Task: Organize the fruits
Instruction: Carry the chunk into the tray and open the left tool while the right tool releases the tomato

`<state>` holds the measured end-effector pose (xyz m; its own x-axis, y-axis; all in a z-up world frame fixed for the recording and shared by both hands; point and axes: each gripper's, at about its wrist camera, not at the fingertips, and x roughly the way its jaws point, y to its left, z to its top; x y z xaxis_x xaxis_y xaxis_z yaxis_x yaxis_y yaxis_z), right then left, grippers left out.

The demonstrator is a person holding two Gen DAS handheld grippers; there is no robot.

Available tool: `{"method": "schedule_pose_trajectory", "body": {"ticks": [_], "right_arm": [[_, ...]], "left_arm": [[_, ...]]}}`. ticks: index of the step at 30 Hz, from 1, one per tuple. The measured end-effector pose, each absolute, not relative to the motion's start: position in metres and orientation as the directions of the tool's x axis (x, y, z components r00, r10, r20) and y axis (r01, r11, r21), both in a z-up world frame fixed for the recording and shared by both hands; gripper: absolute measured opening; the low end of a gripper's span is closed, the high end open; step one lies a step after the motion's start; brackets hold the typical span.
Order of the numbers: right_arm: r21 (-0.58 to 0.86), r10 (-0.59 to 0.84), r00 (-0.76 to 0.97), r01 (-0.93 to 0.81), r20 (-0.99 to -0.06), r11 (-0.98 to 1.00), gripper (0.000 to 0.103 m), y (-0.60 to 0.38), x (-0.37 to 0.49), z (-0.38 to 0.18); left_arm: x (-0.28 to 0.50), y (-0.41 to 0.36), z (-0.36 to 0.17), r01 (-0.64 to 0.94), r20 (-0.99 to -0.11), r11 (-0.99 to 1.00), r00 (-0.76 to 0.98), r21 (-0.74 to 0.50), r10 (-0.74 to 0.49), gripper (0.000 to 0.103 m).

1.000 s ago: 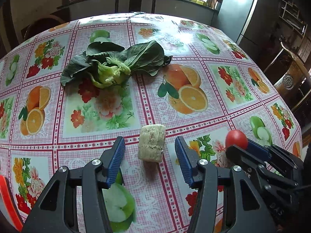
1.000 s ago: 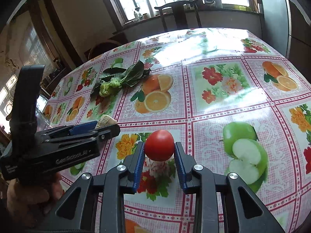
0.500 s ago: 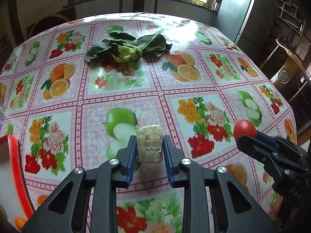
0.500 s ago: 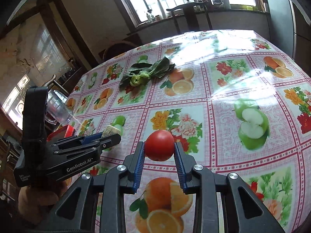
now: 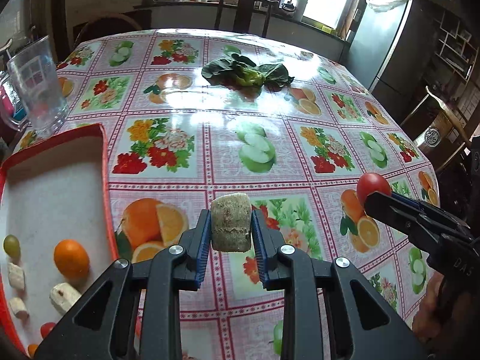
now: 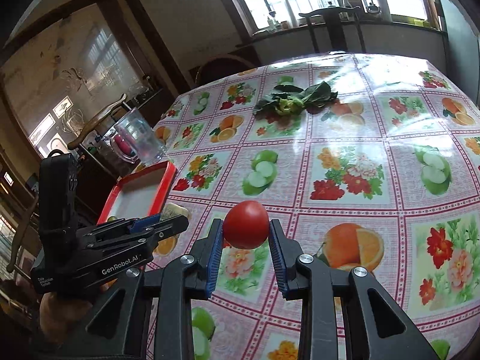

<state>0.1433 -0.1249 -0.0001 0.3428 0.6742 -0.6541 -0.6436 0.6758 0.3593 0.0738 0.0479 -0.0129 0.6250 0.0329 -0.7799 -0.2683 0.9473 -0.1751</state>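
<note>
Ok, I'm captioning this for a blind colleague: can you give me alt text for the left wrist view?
The left gripper holds a pale cut chunk above a fruit-print tablecloth, jaws shut on it. At left sits a red-rimmed tray with an orange; at right, the right gripper carries a tomato.

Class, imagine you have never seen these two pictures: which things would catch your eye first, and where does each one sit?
First, the red tomato clamped in the right gripper, held above the fruit-print tablecloth. Next, the pale, rough chunk pinched in the left gripper, just right of the red-rimmed tray that holds an orange and small pieces. Farther back, a leafy green vegetable lies alone on the cloth.
</note>
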Motion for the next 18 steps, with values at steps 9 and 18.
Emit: {"method": "schedule_pose_trajectory", "body": {"ticks": [9, 18], "right_arm": [[0.352, 0.69, 0.288, -0.694, -0.664, 0.628, 0.031, -0.092, 0.108, 0.001], [0.346, 0.702, 0.252, -0.73, -0.666, 0.589, 0.031, -0.067, 0.084, 0.002]], "left_arm": [[0.036, 0.065, -0.012, -0.312, -0.772, 0.934, 0.632, -0.175, 0.066, 0.024], [0.005, 0.077, -0.006, -0.343, -0.759, 0.924, 0.643, -0.166, 0.102, 0.024]]}}
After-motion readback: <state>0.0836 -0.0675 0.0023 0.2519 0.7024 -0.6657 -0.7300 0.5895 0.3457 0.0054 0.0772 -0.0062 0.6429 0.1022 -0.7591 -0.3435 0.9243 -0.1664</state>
